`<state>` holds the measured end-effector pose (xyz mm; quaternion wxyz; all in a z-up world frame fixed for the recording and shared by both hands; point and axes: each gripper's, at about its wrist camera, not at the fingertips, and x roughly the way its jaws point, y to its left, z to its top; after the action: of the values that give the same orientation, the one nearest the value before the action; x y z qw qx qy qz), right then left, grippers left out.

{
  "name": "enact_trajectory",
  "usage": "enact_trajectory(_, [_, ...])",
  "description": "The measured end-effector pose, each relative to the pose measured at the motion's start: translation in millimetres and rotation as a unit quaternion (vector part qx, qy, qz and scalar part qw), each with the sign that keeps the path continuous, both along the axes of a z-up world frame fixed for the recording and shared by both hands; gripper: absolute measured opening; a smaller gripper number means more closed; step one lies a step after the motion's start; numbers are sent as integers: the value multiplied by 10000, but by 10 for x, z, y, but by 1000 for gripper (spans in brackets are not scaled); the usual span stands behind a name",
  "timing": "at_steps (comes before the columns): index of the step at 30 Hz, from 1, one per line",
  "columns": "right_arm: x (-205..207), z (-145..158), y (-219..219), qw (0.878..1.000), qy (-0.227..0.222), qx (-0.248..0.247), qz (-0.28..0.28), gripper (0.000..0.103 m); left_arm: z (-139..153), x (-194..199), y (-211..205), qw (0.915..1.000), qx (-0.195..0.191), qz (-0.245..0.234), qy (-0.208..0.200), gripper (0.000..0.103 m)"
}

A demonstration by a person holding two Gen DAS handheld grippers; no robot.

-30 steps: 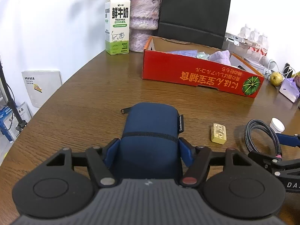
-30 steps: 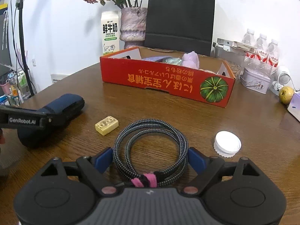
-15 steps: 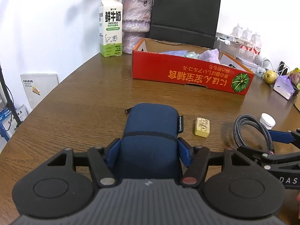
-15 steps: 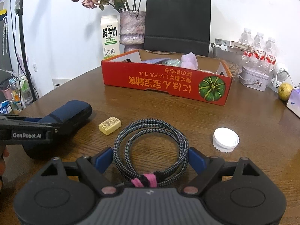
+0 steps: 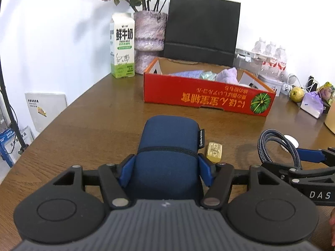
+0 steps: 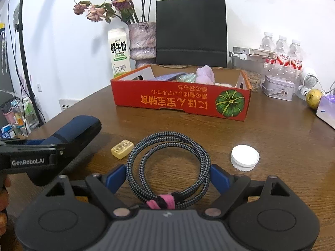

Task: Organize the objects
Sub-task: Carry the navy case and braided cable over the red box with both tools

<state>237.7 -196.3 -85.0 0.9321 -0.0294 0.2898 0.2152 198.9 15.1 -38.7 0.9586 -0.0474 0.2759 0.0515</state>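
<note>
table wood, bare part R of red box | red box far-centre, open top | navy pouch in front of box, L side, clamped in L gripper | braided cable coil in front of box, betw pads of R gripper, jaws wide, grip can't tell | white cap R of coil | yellow block betw pouch & coil

Lived-in room, home or small office, can't tell which. Round wooden table against white wall; ahead of the claw a milk carton, vase of dried roses, black paper bag and red cardboard box (pumpkin print). Far right: water bottles, tin, a yellow fruit. Left of table a light-stand pole, floor clutter.
</note>
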Motion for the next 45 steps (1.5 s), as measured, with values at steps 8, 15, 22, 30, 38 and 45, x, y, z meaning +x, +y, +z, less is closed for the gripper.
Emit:
enact_trajectory(8, [-7, 105, -22, 9999, -105, 75, -40, 86, 137, 27, -97, 9998, 109, -58, -133, 64])
enact_trajectory(15, [33, 220, -9, 9997, -225, 111, -51, 86, 281, 102, -144, 9996, 169, -24, -229, 64])
enact_trajectory(22, [115, 354, 16, 9992, -376, 137, -85, 86, 409, 235, -185, 9993, 207, -32, -320, 64])
enact_trajectory(30, [290, 437, 41, 9988, -460, 137, -132, 86, 475, 434, -208, 9992, 208, -29, -339, 64])
enact_trajectory(38, [535, 500, 97, 9984, -510, 96, -228, 86, 544, 716, -175, 9991, 175, -24, -394, 64])
enact_trajectory(45, [796, 548, 144, 9978, -593, 103, -291, 86, 581, 970, -188, 9990, 186, -64, -402, 64])
